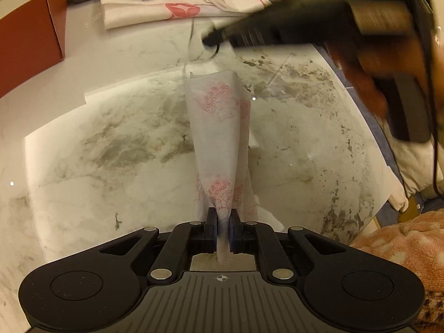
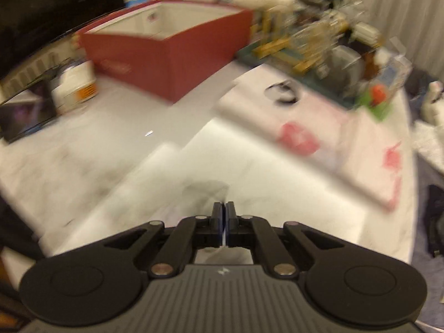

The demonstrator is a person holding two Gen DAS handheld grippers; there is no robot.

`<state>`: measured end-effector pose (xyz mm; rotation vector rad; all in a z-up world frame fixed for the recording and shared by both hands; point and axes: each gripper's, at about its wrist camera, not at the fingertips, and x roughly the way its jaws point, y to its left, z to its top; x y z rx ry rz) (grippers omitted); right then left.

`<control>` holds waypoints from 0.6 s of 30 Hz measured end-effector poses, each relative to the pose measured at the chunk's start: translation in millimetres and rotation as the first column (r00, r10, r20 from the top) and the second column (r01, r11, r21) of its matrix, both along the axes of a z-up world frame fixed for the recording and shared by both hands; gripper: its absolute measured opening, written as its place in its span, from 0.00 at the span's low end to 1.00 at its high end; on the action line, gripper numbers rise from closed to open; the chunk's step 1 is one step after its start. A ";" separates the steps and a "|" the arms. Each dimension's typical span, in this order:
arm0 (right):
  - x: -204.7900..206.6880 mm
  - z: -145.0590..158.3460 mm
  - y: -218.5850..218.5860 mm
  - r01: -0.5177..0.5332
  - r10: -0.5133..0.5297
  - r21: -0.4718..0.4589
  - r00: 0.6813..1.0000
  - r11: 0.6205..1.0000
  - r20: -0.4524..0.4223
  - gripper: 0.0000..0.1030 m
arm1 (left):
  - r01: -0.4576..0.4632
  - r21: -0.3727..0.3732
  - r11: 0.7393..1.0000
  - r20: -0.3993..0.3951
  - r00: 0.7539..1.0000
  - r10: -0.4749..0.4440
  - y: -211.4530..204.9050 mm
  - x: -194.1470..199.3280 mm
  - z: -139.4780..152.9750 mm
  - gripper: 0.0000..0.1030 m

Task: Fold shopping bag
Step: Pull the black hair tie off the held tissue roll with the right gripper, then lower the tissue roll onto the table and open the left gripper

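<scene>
one white bag strung between two grippers over a marble-patterned desk

the left gripper (image 1: 222, 222) has its fingers clamped on one end of the thin white shopping bag with pink print (image 1: 219, 127), gathered into a narrow strip whose long axis runs straight away from that gripper, above the white marble-patterned desk (image 1: 97, 144), toward the right gripper (image 1: 211, 37). the right gripper's fingers are pressed together at the bag's far end; whether they pinch the black loop handle (image 1: 215, 52) there is too blurred to tell. beyond lie two folded white bags with red print (image 1: 155, 7), one red open cardboard box (image 2: 166, 52) and one green tray of clutter (image 2: 305, 55), all clear of the strip.
</scene>
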<state>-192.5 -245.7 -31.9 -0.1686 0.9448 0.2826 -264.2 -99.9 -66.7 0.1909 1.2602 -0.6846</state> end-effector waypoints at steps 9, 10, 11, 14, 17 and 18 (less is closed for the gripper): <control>106.0 42.7 -52.6 0.176 -0.190 0.137 0.978 0.975 0.091 0.23 | -0.095 -0.036 0.995 -0.041 0.995 0.094 0.8 23.5 -6.0 0.08; 110.0 42.9 -55.9 0.189 -0.201 0.125 0.975 0.974 0.093 0.33 | -0.111 -0.039 0.993 -0.043 0.993 0.109 -0.8 30.7 -7.7 0.08; 111.9 43.2 -58.8 0.197 -0.209 0.116 0.973 0.973 0.098 0.46 | -0.132 -0.045 0.990 -0.045 0.990 0.130 -2.6 34.8 -8.6 0.08; 94.9 44.9 -64.5 0.194 -0.209 0.126 0.971 0.973 0.119 0.51 | -0.201 -0.069 0.977 -0.052 0.979 0.198 -6.2 44.9 -10.2 0.08; 63.4 41.9 -71.4 0.172 -0.190 0.186 0.978 0.967 0.082 0.53 | -0.244 -0.100 0.965 -0.042 0.970 0.241 -8.3 52.1 -11.2 0.08; 51.0 39.7 -73.3 0.163 -0.180 0.211 0.982 0.964 0.062 0.55 | -0.257 -0.112 0.960 -0.039 0.966 0.254 -9.2 53.2 -9.6 0.08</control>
